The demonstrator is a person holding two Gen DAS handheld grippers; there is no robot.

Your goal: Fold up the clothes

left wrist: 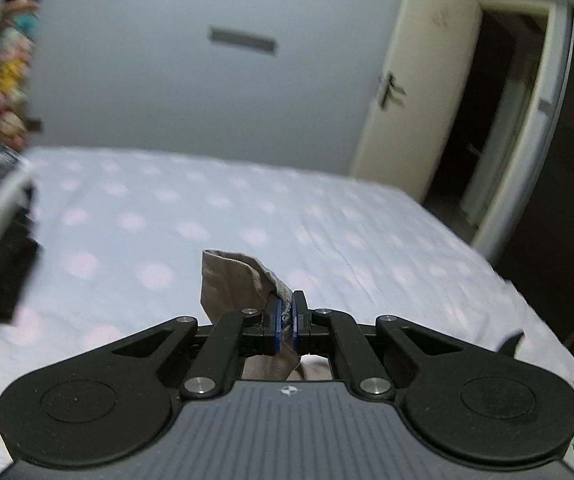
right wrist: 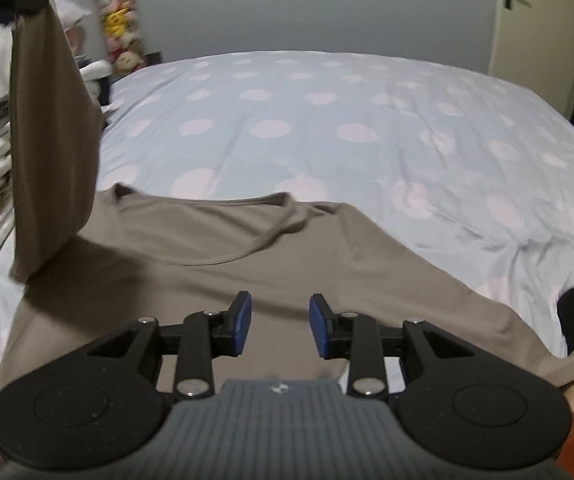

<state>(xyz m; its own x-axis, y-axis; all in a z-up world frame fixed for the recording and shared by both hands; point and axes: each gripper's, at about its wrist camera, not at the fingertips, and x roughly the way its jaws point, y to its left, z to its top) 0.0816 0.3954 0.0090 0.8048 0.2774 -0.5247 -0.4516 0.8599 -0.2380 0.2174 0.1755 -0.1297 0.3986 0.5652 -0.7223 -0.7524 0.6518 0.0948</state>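
The bed with a light blue sheet and pale pink dots fills the room. On its near part lies a brown T-shirt, spread flat, the neckline toward the wall. Its left part is raised in the air. The left gripper is clenched on this raised cloth. The right gripper is released, its blue pads apart, above the shirt.
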